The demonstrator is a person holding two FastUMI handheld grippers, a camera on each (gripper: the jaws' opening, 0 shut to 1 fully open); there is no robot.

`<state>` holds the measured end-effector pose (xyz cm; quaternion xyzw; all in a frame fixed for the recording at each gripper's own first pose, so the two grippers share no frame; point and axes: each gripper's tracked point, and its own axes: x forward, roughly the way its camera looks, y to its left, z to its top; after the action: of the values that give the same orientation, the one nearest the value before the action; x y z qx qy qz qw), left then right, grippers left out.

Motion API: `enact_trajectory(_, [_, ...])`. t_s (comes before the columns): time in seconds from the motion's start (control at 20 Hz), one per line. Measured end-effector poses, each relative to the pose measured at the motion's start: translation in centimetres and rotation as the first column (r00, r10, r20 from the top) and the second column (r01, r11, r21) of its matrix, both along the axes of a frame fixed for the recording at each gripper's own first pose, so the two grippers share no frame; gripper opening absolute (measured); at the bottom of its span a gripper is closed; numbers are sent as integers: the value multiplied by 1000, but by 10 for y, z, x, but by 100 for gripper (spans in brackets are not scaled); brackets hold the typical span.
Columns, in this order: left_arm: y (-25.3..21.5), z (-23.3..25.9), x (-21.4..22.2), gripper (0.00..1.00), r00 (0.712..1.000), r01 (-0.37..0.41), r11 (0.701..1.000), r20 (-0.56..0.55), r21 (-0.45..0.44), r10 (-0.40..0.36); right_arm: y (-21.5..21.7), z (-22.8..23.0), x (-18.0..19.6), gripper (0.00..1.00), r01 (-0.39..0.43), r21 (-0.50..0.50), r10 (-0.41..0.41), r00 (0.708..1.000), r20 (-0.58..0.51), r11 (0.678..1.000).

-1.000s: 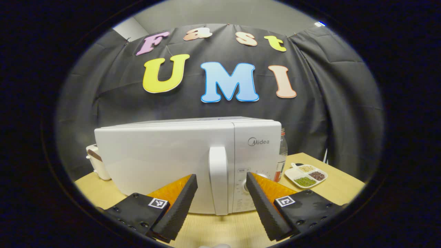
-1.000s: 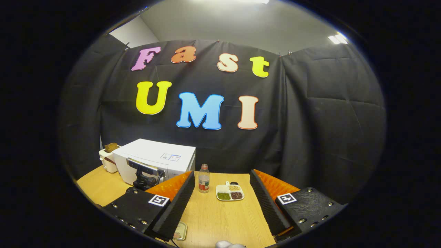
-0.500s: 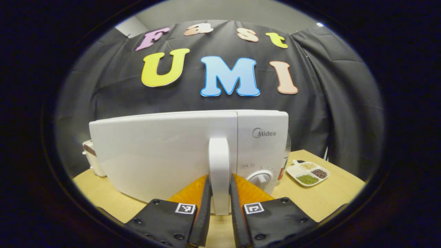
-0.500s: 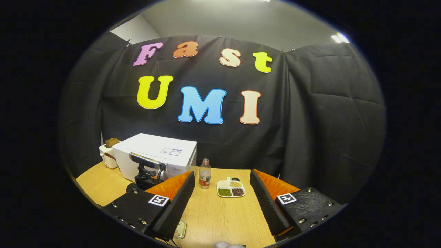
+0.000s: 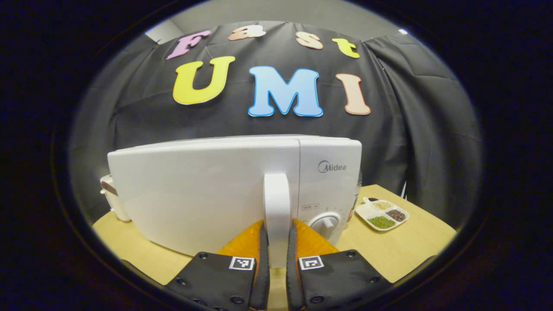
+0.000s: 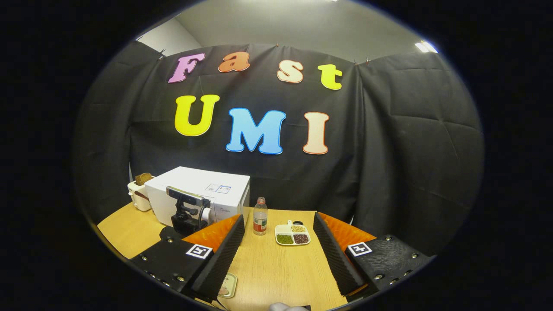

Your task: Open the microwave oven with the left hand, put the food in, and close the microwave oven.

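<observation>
Left claw (image 5: 277,242) — clamped on door handle (image 5: 277,207)

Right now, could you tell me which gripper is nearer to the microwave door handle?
Left. The left gripper is clamped on the microwave door handle, one finger on each side. The right gripper hangs open over the table, well off from the microwave.
</observation>
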<state>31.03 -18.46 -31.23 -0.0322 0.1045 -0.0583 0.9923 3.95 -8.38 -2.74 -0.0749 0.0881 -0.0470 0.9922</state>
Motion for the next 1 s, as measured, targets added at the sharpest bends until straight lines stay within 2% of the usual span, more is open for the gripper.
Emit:
enact_trajectory(0.2, [0,-1,-3,21,1000,13,1000,-15,-2,-13,3,2,-5,98,-10,-2,10,1000,6,1000])
enact_trajectory(0.25, [2,-7,-15,19,998,4,1000,-56,-9,-5,4,1,-6,98,-13,-1,13,1000,2,1000])
enact_trajectory(0.35, [8,5,-44,20,1000,8,1000,11,23,-8,5,1,-8,98,-17,9,17,1000,-1,1000])
enact_trajectory(0.55, [32,-2,-104,19,999,31,999,-9,16,-31,17,-8,-10,98,-47,48,49,999,-22,998])
enact_trajectory(0.75, [61,-2,-153,24,998,49,998,-44,49,-47,48,-12,-17,98,-112,107,117,992,-41,988])
enact_trajectory(0.8, [70,-5,-164,27,998,42,998,-53,54,-39,56,-10,-19,98,-130,110,135,990,-39,985])
enact_trajectory(0.9, [102,-5,-187,38,997,-17,997,-67,78,22,71,-3,-23,98,-162,117,166,986,-22,980])
enact_trajectory(0.95, [115,-4,-197,57,997,-33,996,-72,83,39,78,3,-24,98,-179,118,181,983,-11,977])
enact_trajectory(1.0, [125,-4,-206,67,995,-45,996,-79,80,52,84,4,-24,98,-193,115,194,981,-4,975])
